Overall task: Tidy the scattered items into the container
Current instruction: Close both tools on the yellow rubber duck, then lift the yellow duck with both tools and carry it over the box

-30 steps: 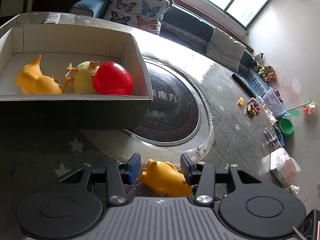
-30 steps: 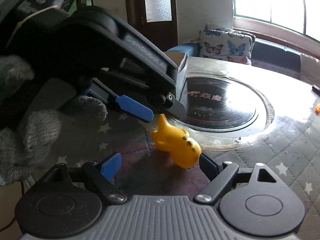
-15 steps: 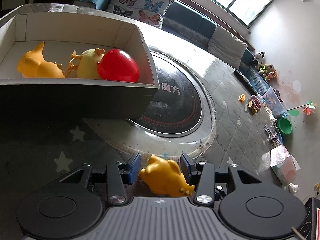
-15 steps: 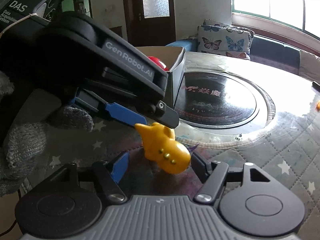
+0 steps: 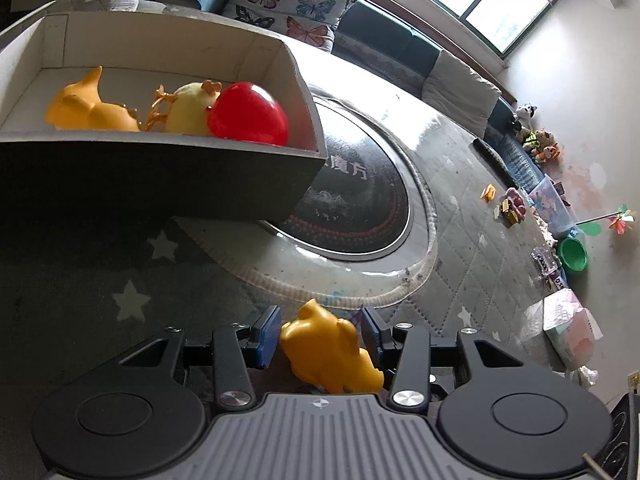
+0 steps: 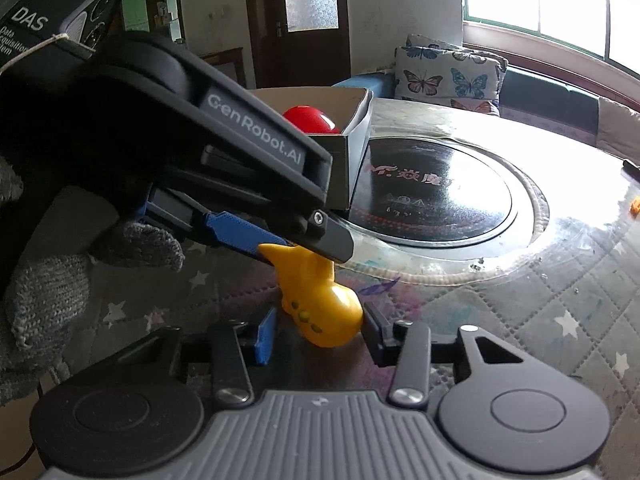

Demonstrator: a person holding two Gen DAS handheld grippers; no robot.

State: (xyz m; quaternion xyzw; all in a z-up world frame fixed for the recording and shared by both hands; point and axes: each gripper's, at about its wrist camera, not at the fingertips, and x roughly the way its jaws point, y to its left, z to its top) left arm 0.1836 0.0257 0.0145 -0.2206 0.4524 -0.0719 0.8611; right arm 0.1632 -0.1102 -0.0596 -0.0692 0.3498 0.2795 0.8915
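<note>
My left gripper (image 5: 320, 334) pinches the yellow toy (image 5: 330, 350) near the box (image 5: 160, 176); my right gripper (image 6: 318, 334) brackets it, jaws apart.

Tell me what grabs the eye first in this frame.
The yellow toy stands out, gripped between the fingers of the left gripper, with the right gripper open around its lower end. Behind it, the cardboard box on the table already holds a red ball, a pale chick toy and another yellow toy.
</note>
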